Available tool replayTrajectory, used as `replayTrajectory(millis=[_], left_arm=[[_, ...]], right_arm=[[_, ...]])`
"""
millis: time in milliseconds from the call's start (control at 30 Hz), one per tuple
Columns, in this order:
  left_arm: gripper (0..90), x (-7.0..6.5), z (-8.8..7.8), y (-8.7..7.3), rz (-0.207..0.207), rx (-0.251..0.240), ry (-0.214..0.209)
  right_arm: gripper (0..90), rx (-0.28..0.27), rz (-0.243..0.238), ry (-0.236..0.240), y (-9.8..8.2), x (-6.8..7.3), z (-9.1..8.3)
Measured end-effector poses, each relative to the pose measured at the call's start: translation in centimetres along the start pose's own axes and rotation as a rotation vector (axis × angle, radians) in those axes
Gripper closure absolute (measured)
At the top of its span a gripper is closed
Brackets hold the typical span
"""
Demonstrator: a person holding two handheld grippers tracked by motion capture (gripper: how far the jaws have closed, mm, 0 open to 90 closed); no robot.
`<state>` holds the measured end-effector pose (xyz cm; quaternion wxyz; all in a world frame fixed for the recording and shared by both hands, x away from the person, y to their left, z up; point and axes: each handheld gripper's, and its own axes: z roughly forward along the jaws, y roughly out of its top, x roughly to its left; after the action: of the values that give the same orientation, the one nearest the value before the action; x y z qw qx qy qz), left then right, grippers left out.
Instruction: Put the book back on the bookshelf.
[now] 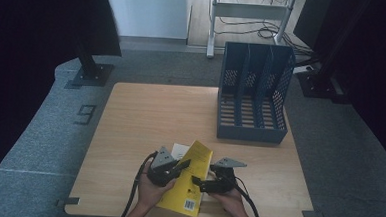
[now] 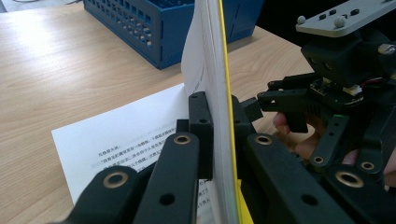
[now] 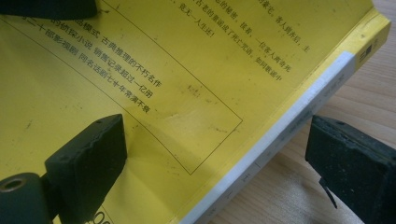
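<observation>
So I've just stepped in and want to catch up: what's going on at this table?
A person at a wooden table works with a gripper in each hand on a yellow book. The left gripper is clamped on the book, holding it up off the table. The right gripper has its fingers spread on either side of the book's edge, not pressing on it. A printed sheet lies under the book, and a blue file rack stands at the far right of the table.
</observation>
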<state>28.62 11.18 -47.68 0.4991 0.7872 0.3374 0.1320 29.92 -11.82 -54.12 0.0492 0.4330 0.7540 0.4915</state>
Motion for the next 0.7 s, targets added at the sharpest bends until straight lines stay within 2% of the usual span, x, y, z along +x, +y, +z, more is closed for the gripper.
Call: replayTrajectory(millis=[500,700], left_arm=[[86.1,-0.43,-0.55,0.36,0.015,-0.017,-0.012],[86.1,-0.50,-0.79,0.49,0.012,-0.025,-0.026]], right_arm=[[1.9,-0.015,0.010,0.033,0.08,-0.17,-0.03],[0.7,-0.023,0.029,0.067,0.03,-0.45,0.18]])
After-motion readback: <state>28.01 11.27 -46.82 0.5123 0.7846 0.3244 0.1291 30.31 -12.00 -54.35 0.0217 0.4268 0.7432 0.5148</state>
